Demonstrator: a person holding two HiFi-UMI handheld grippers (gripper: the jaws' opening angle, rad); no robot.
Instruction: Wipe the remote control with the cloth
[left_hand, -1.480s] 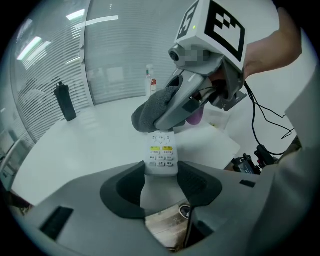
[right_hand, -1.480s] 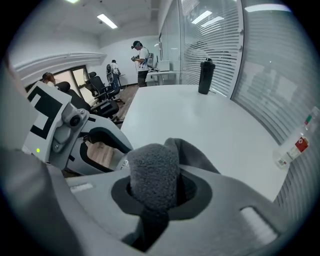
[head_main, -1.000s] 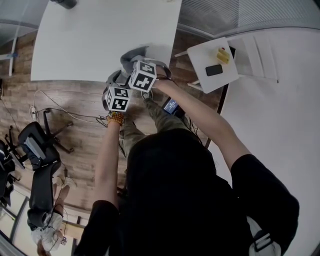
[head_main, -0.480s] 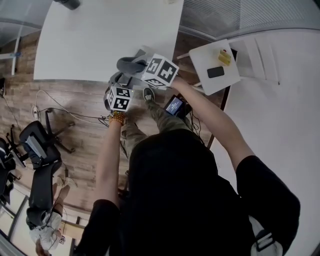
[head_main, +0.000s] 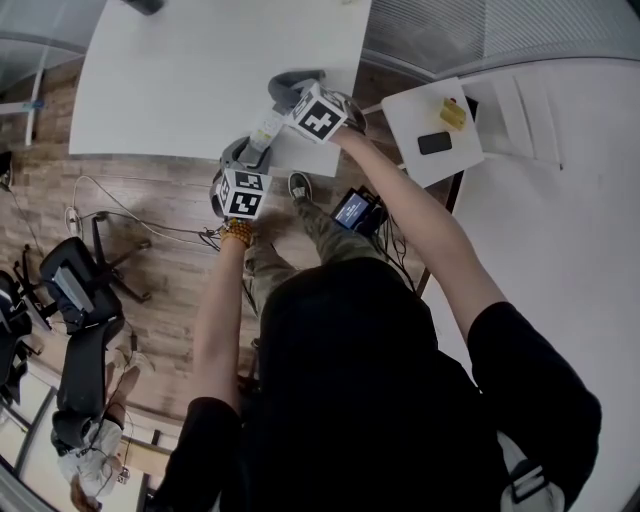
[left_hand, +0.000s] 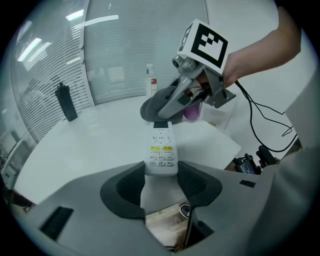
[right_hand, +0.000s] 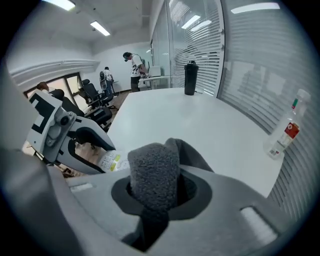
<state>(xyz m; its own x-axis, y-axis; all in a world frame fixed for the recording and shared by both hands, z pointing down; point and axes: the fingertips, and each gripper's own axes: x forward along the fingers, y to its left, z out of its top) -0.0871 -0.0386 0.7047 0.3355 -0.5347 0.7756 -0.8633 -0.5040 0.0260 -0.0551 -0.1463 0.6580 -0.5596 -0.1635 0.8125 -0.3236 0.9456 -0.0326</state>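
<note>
Your left hand-held gripper (left_hand: 161, 175) is clamped on the near end of the remote (left_hand: 161, 145), with its pads pressing both sides. The remote points out over the white counter (left_hand: 90, 145). Your right hand-held gripper (right_hand: 155, 195) is closed on a bunched grey cloth (right_hand: 154, 172). The left gripper view shows you that cloth lying over the remote's far end. The right gripper view catches only a sliver of the remote's yellow buttons, plus a black bottle (right_hand: 190, 78) and a small bottle (right_hand: 286, 131) farther back. Only the head view shows both hand-held grippers at the counter's near edge.
</note>
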